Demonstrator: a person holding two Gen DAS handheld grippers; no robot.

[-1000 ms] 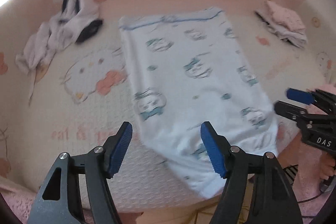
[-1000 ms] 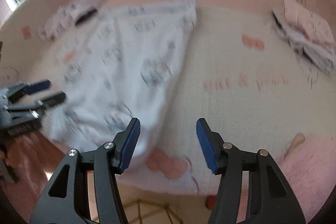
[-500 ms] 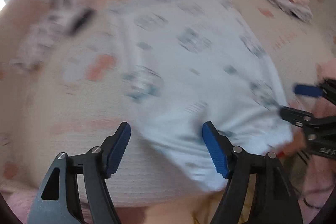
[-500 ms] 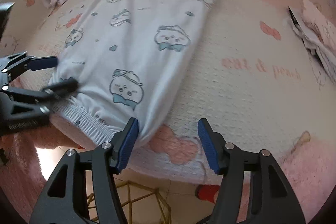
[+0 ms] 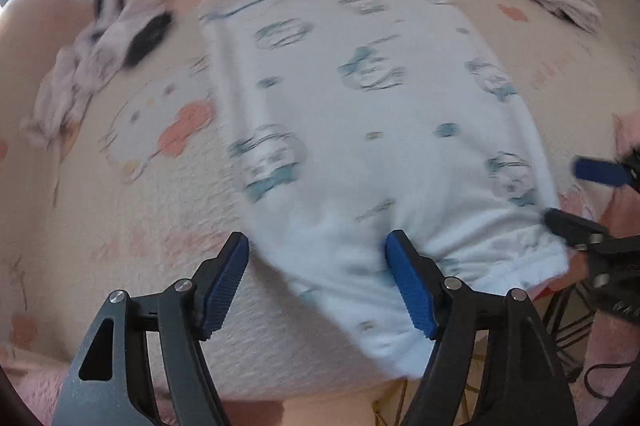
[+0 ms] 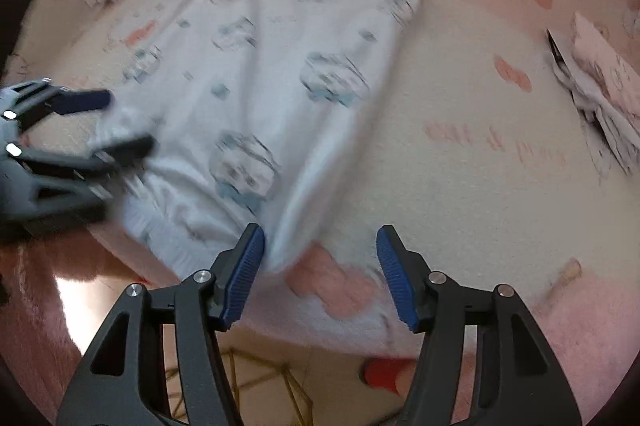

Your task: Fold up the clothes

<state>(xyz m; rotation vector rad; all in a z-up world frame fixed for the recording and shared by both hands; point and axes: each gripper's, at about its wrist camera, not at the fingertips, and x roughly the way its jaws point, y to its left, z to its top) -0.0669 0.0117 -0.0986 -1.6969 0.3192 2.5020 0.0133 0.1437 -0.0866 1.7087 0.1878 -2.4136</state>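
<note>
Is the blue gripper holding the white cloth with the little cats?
No, the left gripper is open, its fingers spread over the white cloth without pinching it.

Soft matt cloth garment [image 5: 360, 114]

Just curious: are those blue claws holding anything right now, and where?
Nothing is held. Both the left gripper and right gripper are open at the near elasticated edge of the pale blue garment.
</note>
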